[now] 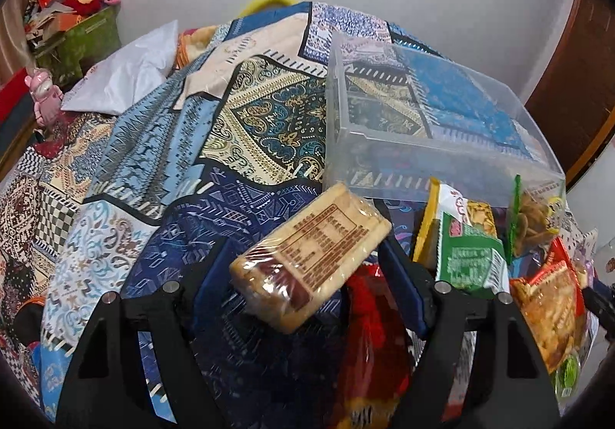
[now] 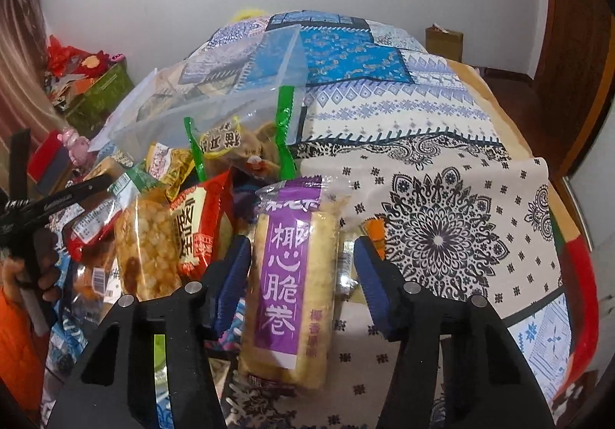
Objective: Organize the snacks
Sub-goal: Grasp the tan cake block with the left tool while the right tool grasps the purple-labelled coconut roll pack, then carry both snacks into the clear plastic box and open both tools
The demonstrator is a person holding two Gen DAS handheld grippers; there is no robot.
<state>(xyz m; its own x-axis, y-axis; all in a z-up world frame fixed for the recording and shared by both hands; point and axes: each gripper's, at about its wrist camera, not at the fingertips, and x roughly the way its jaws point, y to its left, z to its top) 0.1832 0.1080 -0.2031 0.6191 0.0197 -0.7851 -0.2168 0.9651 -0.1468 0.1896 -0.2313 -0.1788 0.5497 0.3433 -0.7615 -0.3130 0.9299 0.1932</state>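
My left gripper (image 1: 307,256) has its jaws wide apart around a clear-wrapped biscuit pack (image 1: 311,256) with a brown label; whether the pads touch it I cannot tell. Ahead and to the right stands an empty clear plastic bin (image 1: 434,121). My right gripper (image 2: 301,260) is open around a purple-labelled pack of crisp rolls (image 2: 292,283) that lies on the bedspread. The bin (image 2: 215,98) also shows in the right wrist view, behind a pile of snacks: a red-and-clear puffed snack bag (image 2: 169,237) and a green-edged clear bag (image 2: 238,148).
A patchwork bedspread (image 1: 153,175) covers the bed. Snack packs lie right of the left gripper: a green pack (image 1: 469,256), a red bag (image 1: 369,344). A green box of clutter (image 1: 77,37) and a pink toy (image 1: 44,95) stand at left. The left gripper's handle (image 2: 34,206) shows at left.
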